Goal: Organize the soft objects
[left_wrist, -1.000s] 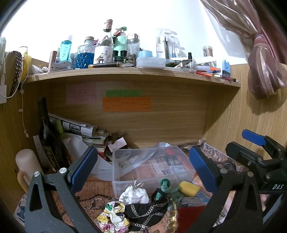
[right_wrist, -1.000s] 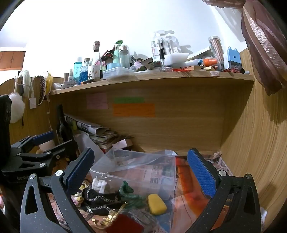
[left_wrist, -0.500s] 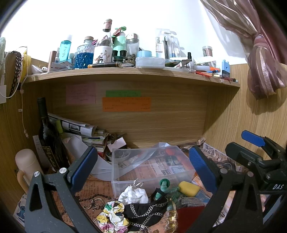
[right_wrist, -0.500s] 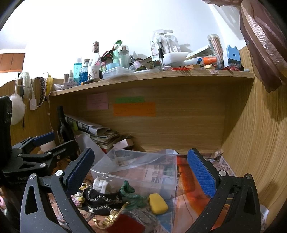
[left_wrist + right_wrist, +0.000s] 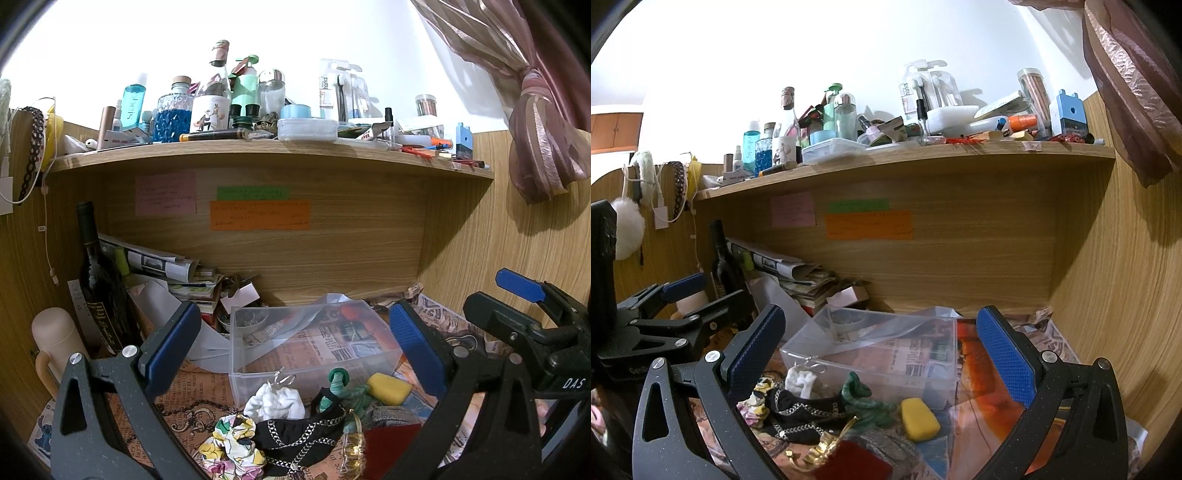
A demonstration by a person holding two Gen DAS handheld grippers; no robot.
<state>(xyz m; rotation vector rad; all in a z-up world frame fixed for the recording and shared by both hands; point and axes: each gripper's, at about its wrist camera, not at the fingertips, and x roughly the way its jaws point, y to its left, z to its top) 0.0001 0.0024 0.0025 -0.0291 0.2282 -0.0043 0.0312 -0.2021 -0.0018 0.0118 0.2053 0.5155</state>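
Note:
A clear plastic box (image 5: 314, 343) stands open on the desk under the shelf; it also shows in the right wrist view (image 5: 886, 354). In front of it lies a heap of soft things: a white cloth (image 5: 275, 400), a floral scrunchie (image 5: 232, 443), a black cloth with chain print (image 5: 303, 439), a green twisted cord (image 5: 345, 391), a yellow sponge (image 5: 388, 384) and a red pouch (image 5: 391, 446). My left gripper (image 5: 295, 343) is open above the heap, holding nothing. My right gripper (image 5: 882, 350) is open and empty, to the right of the left one.
A dark wine bottle (image 5: 98, 288), a cream mug (image 5: 55, 339) and stacked papers (image 5: 166, 266) fill the back left. The shelf (image 5: 258, 147) above is crowded with bottles. Wooden walls close the sides. A curtain (image 5: 535, 129) hangs at right.
The left view holds nearly still. The right gripper has tilted slightly, so the box and heap sit a little lower in its view.

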